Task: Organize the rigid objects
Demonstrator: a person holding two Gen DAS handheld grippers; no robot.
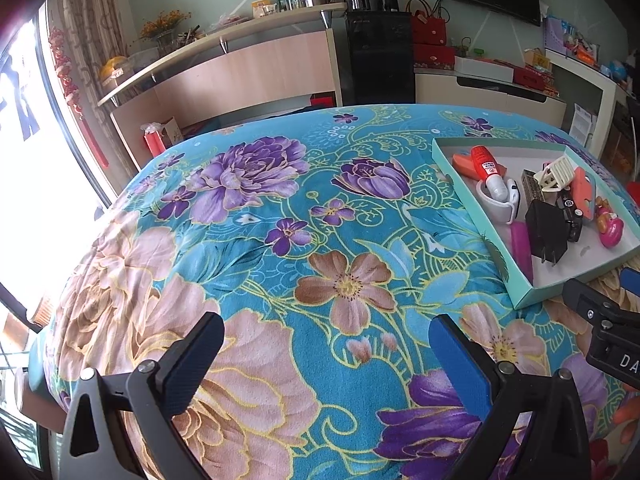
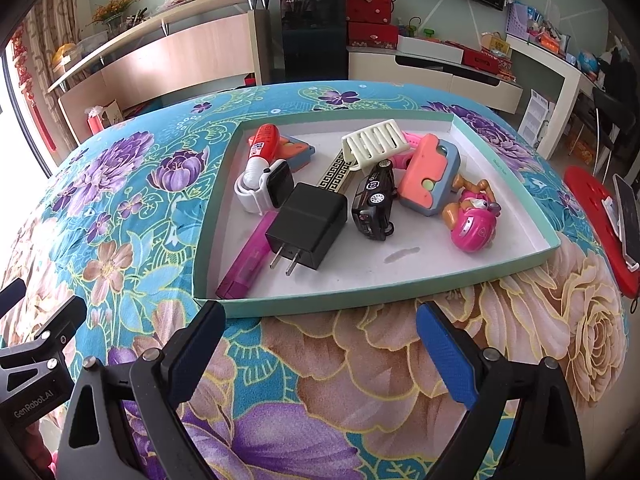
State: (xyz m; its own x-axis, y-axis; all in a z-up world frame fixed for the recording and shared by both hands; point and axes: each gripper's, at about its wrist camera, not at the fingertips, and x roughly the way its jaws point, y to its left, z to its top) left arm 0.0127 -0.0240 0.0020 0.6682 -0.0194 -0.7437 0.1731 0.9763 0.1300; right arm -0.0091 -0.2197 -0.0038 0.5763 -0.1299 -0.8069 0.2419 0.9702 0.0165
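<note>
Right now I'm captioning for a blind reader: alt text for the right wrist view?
A shallow teal tray on a floral cloth holds a black charger, toy car, pink toy figure and other small items. The open right tool sits just before it.

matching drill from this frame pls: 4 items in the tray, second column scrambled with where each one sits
Items, all in the tray:
1. black charger
2. toy car
3. pink pup figure
4. glue bottle

Places, as seen in the right wrist view:
A. far left part of the tray, white tip running into the white watch
B. right side, just right of the toy car
C. middle, between the charger and the pink pup figure
D. left of centre, prongs pointing at the near wall

Pairs: 1-D, 2-C, 3-B, 4-A
</note>
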